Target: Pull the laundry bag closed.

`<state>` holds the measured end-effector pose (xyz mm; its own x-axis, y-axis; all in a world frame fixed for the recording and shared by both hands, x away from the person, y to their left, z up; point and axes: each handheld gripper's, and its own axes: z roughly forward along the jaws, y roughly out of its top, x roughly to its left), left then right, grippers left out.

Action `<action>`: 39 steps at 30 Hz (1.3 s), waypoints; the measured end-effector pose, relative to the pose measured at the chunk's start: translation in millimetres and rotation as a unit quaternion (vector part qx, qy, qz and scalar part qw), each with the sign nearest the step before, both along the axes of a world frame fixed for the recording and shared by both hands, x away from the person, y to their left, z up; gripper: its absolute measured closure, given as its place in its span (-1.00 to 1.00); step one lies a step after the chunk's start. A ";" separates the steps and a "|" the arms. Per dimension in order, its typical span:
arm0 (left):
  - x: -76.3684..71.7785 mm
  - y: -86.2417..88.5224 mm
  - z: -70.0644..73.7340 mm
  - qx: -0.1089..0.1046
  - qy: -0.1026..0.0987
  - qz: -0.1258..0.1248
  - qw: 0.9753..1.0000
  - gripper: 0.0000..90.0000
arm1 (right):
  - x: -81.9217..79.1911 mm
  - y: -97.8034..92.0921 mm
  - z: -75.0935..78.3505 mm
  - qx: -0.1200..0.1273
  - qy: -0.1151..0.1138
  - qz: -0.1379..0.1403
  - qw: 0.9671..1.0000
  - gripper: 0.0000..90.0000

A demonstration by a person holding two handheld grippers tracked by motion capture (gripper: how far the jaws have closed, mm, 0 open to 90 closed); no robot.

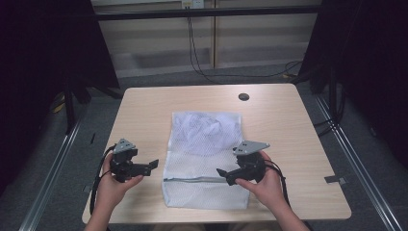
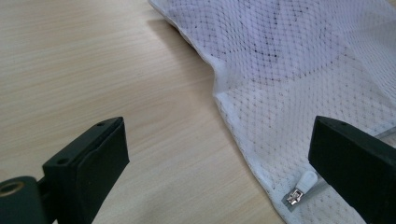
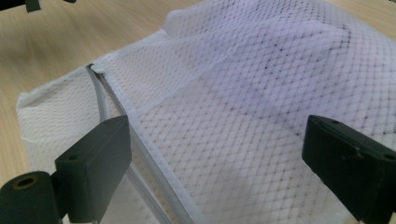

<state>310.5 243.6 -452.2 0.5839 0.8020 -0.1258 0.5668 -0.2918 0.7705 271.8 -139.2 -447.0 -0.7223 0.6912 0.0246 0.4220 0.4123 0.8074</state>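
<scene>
One white mesh laundry bag (image 1: 206, 156) lies flat in the middle of the wooden table (image 1: 144, 110), its near end towards us, and a zipper (image 1: 192, 179) runs across it close to that end. We see the small white zipper pull (image 2: 301, 185) at the bag's left edge, just beside our left gripper's far jaw. Our left gripper (image 1: 153, 165) sits over bare wood just to the left of the bag, jaws spread wide with nothing between them, pointing towards the bag's edge. Our right gripper (image 1: 221, 173) hovers over the bag near the zipper line, jaws likewise spread apart and holding nothing; mesh fills the gap between them. Beyond the bag, a round dark grommet (image 1: 244, 96) is set in the tabletop near the far edge, and black cables (image 1: 202, 72) trail across the grey floor behind.
</scene>
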 end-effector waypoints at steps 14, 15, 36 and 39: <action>-1.0 0.0 0.1 0.000 -0.001 -0.004 1.000 -0.89 | 4.9 26.5 3.3 -0.002 0.005 0.023 1.000 -0.78; -1.1 0.0 0.1 0.000 -0.001 -0.003 1.000 -0.89 | 5.1 28.8 3.9 -0.002 0.005 0.025 1.000 -0.77; -2.4 0.9 -1.6 0.000 0.004 -0.009 1.000 -0.89 | 13.2 60.5 3.4 0.012 0.019 0.035 0.999 -0.62; -2.5 1.3 -1.8 0.002 0.005 -0.008 1.000 -0.90 | 14.0 64.3 2.5 0.014 0.022 0.039 0.999 -0.53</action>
